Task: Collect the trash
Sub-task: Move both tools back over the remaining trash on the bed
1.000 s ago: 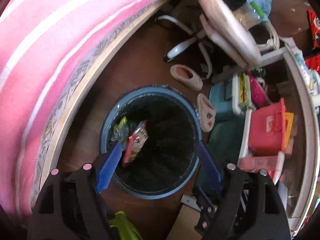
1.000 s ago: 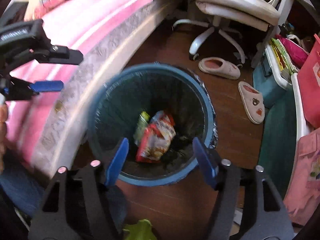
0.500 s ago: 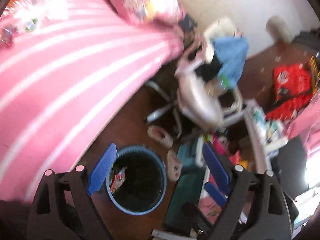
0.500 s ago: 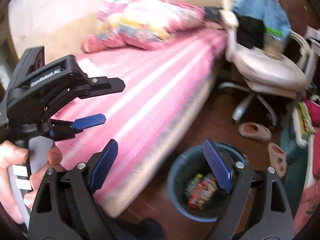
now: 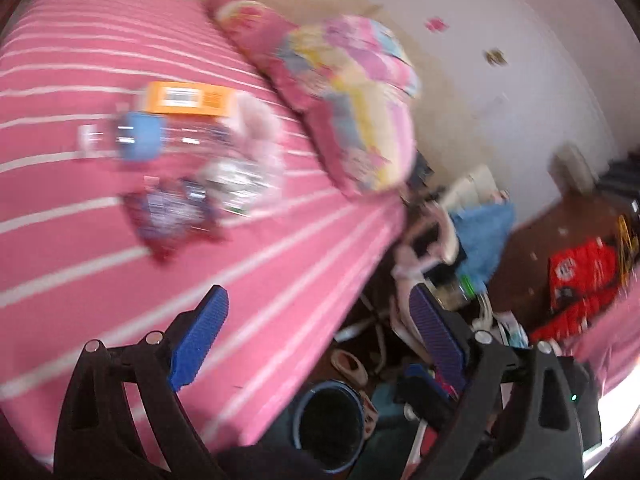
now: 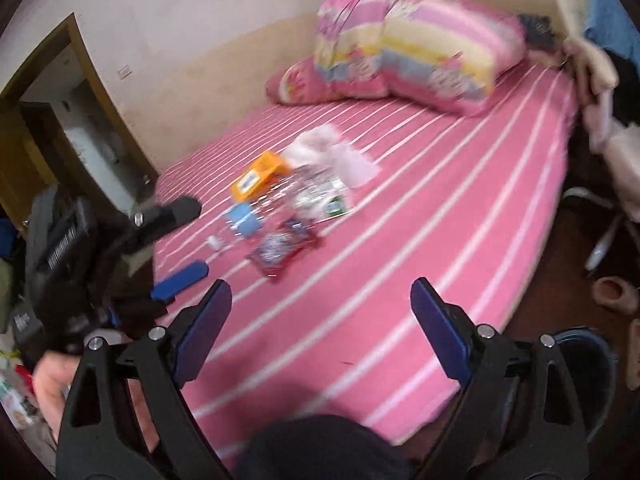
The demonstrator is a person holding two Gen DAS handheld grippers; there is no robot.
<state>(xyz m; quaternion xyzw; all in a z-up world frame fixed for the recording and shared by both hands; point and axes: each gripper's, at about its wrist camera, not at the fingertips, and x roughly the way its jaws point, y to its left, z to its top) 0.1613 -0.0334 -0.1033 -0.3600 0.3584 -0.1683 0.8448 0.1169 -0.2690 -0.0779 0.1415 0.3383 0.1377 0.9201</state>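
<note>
Trash lies in a cluster on the pink striped bed (image 6: 420,240): an orange box (image 6: 256,176), a blue-capped clear bottle (image 6: 244,220), a red and purple wrapper (image 6: 284,250), a clear wrapper (image 6: 320,196) and white tissue (image 6: 332,152). The same cluster shows blurred in the left wrist view: orange box (image 5: 188,98), bottle (image 5: 138,140), wrapper (image 5: 172,212). The blue bin (image 5: 332,424) stands on the floor beside the bed, also at the right wrist view's lower right (image 6: 588,376). My left gripper (image 5: 316,340) is open and empty. My right gripper (image 6: 320,328) is open and empty above the bed's near edge.
A striped pillow (image 6: 408,52) lies at the bed's head. A chair with clothes (image 5: 460,240), slippers (image 6: 614,300) and red packets (image 5: 580,276) crowd the floor right of the bed. A doorway (image 6: 60,128) is at the left.
Both grippers have lifted away from the bin and swung up toward the bed. The bin with wrappers in it has dropped to the frames' lower edges. Both stay open.
</note>
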